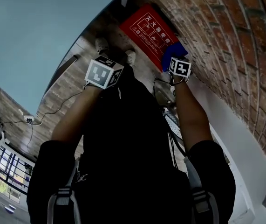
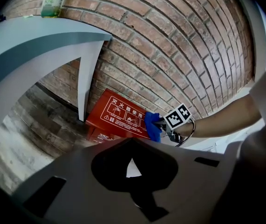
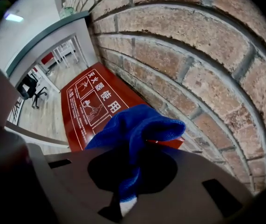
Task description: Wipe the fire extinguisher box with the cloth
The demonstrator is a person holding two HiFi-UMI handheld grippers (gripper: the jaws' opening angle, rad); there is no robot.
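The red fire extinguisher box (image 1: 147,29) lies on the floor against the brick wall, with white print on its top. My right gripper (image 1: 171,60) is shut on a blue cloth (image 1: 173,54), which rests on the box's end nearest the wall. In the right gripper view the cloth (image 3: 133,127) bunches over the box top (image 3: 87,107) and runs down between the jaws of the right gripper (image 3: 128,192). My left gripper (image 1: 105,69) hangs to the left of the box, off it. Its jaws look shut with nothing in them. From the left gripper view the box (image 2: 119,115) and cloth (image 2: 152,126) lie ahead.
A brick wall (image 1: 226,36) runs along the right, with a white ledge (image 1: 235,139) at its foot. The floor is wood planks (image 1: 72,85). A cable and socket (image 1: 29,119) lie at the left. A grey pillar (image 2: 87,78) stands left of the box.
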